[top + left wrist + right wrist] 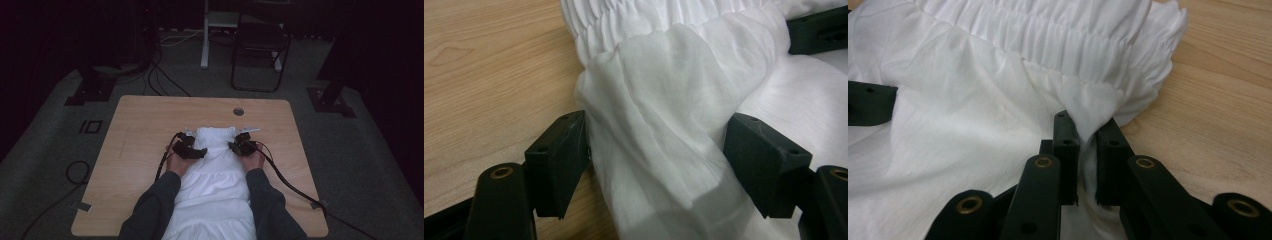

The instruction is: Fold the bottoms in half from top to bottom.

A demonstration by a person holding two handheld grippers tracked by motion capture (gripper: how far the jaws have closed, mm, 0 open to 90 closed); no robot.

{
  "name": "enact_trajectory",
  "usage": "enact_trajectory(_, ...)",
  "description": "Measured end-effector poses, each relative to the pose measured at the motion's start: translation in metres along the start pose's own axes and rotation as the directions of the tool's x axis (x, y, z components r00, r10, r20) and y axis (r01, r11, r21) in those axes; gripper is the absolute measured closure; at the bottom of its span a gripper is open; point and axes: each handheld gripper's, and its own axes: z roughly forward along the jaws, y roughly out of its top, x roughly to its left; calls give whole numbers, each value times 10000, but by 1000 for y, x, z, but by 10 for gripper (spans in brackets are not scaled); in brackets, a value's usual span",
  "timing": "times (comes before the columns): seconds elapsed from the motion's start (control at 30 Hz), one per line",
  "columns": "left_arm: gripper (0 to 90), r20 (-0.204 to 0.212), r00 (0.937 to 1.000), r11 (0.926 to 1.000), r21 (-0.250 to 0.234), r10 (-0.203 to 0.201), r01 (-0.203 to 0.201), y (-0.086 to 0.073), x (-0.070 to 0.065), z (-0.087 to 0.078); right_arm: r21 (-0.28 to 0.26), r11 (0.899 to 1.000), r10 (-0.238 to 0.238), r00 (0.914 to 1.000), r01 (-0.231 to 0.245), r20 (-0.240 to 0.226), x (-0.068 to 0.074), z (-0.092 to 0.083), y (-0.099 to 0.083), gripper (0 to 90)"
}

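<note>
- A white garment (215,175) lies flat on the wooden table (145,125), running from its gathered band (216,133) near the table's middle down to the near edge between the person's forearms.
- The band is the landmark: it is the garment's far end, ruched in fine pleats, and it lies short of the round cable hole (238,111), which sits beyond it and slightly to the right.
- The left gripper (191,151) sits at the left side of the garment, just below the band's left corner.
- In the left gripper view its jaws stand wide apart, one on each side of a raised fold of cloth (659,135) that hangs below the band (639,20). The left pad touches the cloth's edge; the right one stands beside the fold and does not squeeze it, so the grip is released.
- The right gripper (241,146) sits at the right side of the garment, just below the band's right corner, level with the left gripper.
- In the right gripper view its jaws are clenched on a pinch of cloth (1089,117) just under the band (1058,37), near the band's right end; the fabric pulls up into a small peak between the pads.
- Bare table (1228,100) shows to the right of that band end.
- Both hands rest on the table behind their grippers, and grey sleeves (155,210) flank the garment's lower part.
- A cable (292,182) trails from the right gripper toward the table's near right corner.
- A folding chair (260,45) stands on the floor well beyond the band.
</note>
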Motion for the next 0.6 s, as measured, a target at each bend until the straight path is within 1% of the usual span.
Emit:
enact_trajectory(0.07, 266, -85, 9998, 9997, 142, 185, -184, 2, -1, 1, -6, 10000, 21, 10000, -21, 22, 0, 0, 0, 824)
enact_trajectory(0.1, 288, -126, 9995, 9993, 234, 286, -283, 4, -2, 1, -5, 10000, 50, 10000, -50, 23, 0, 0, 0, 827)
enact_trajectory(0.17, 405, 159, 9994, 9989, 325, 323, -328, 7, -3, 2, 47, 9999, 97, 10000, -97, 25, 1, 0, 0, 838)
enact_trajectory(0.23, 520, 281, 9987, 9973, 601, 415, -431, 12, -3, 2, 133, 9999, -17, 9999, 15, 119, 3, 0, 2, 848)
enact_trajectory(0.27, 601, 447, 9982, 9964, 728, 408, -440, 14, -2, 2, 133, 9999, -34, 9999, 33, 143, 3, 0, 2, 853)
enact_trajectory(0.3, 660, 565, 9976, 9955, 828, 406, -452, 16, -1, 2, 130, 9999, -45, 9999, 43, 137, 3, 0, 3, 856)
enact_trajectory(0.33, 727, 595, 9970, 9952, 808, 496, -543, 18, 1, 1, 112, 9999, -37, 9999, 36, 127, 2, -1, 4, 858)
enact_trajectory(0.37, 784, 633, 9967, 9956, 759, 501, -549, 21, 3, -1, 44, 10000, 12, 9999, -13, 114, 0, -2, 6, 859)
enact_trajectory(0.4, 815, 699, 9964, 9968, 605, 477, -520, 26, 5, -5, -87, 9999, 92, 10000, -91, 23, -2, -4, 9, 859)
enact_trajectory(0.47, 833, 807, 9958, 9988, 213, 429, -447, 39, 10, -15, -430, 9987, 270, 9994, -278, -192, -7, -12, 19, 860)
enact_trajectory(0.53, 837, 1023, 9944, 9993, -313, 252, -221, 55, 14, -28, -880, 9957, 271, 9993, -294, -273, -9, -22, 33, 861)
enact_trajectory(0.57, 839, 1036, 9943, 9983, -547, 264, -208, 64, 15, -36, -1090, 9935, 286, 9992, -314, -271, -10, -29, 40, 861)
enact_trajectory(0.6, 840, 971, 9945, 9967, -752, 381, -308, 73, 16, -44, -1366, 9900, 310, 9990, -351, -325, -11, -35, 48, 861)
